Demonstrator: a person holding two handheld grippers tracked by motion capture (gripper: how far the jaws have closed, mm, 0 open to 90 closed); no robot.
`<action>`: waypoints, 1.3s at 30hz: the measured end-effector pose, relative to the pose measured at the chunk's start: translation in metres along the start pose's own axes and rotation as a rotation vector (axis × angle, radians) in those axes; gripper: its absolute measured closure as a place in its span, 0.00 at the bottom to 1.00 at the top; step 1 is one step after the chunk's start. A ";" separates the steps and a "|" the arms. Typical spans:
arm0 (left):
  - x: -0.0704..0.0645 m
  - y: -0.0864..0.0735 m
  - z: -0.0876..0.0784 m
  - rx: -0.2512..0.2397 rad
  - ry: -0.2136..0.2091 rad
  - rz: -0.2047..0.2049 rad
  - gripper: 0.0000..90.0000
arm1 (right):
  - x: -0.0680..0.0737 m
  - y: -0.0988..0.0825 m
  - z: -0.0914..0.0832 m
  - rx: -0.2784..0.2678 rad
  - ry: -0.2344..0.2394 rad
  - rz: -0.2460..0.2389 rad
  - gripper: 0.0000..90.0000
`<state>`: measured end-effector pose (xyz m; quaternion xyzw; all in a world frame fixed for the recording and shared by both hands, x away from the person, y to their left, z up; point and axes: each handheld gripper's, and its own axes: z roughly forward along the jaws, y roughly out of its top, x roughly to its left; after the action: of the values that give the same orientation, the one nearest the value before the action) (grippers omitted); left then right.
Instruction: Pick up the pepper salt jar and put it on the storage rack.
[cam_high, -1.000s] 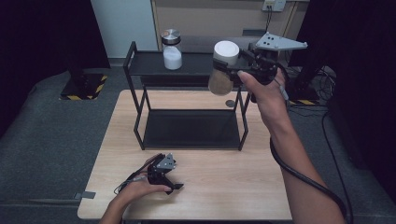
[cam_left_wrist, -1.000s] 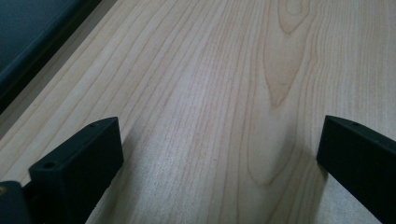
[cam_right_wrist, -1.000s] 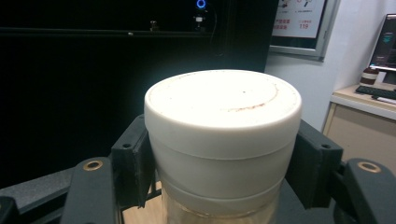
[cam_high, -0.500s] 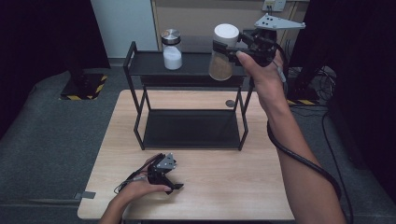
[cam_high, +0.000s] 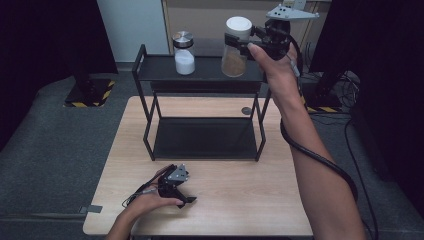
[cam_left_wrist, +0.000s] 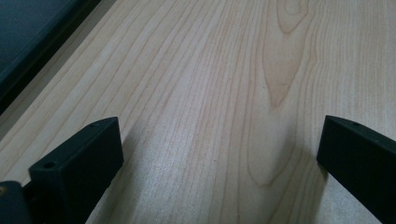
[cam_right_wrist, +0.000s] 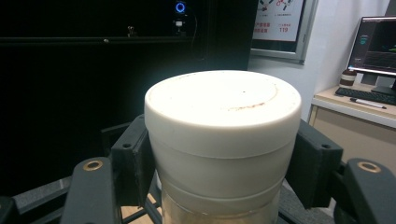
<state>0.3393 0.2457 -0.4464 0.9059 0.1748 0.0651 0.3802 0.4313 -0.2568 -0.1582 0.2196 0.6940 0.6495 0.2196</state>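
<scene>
wall poster (cam_right_wrist: 279, 25) with the number 119, other print too small

The jar (cam_high: 236, 47) is clear glass with a broad white lid, filled partway with brown powder (tan in the high view). It stands upright at the rack's (cam_high: 150, 75) top shelf, right of centre.

1. Brown powder jar (cam_high: 235, 47), white lid (cam_right_wrist: 223, 105).
2. White powder jar (cam_high: 184, 54), shiny silver lid.
3. Black rack (cam_high: 150, 70).
4. Light wood table (cam_high: 240, 195), wavy grain.
5. Black grippers (cam_high: 239, 42).
</scene>
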 end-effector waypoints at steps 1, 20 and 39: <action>0.000 0.000 0.000 0.000 -0.001 0.001 0.00 | -0.001 0.000 0.001 0.000 -0.001 0.000 0.39; 0.001 0.000 0.000 0.000 -0.003 0.002 0.00 | -0.005 -0.004 0.015 -0.004 -0.011 0.016 0.39; 0.001 0.000 0.000 0.000 -0.005 0.004 0.00 | -0.007 -0.012 0.030 0.018 -0.026 0.033 0.39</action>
<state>0.3405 0.2459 -0.4463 0.9065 0.1719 0.0639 0.3803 0.4545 -0.2372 -0.1722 0.2412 0.6934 0.6437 0.2158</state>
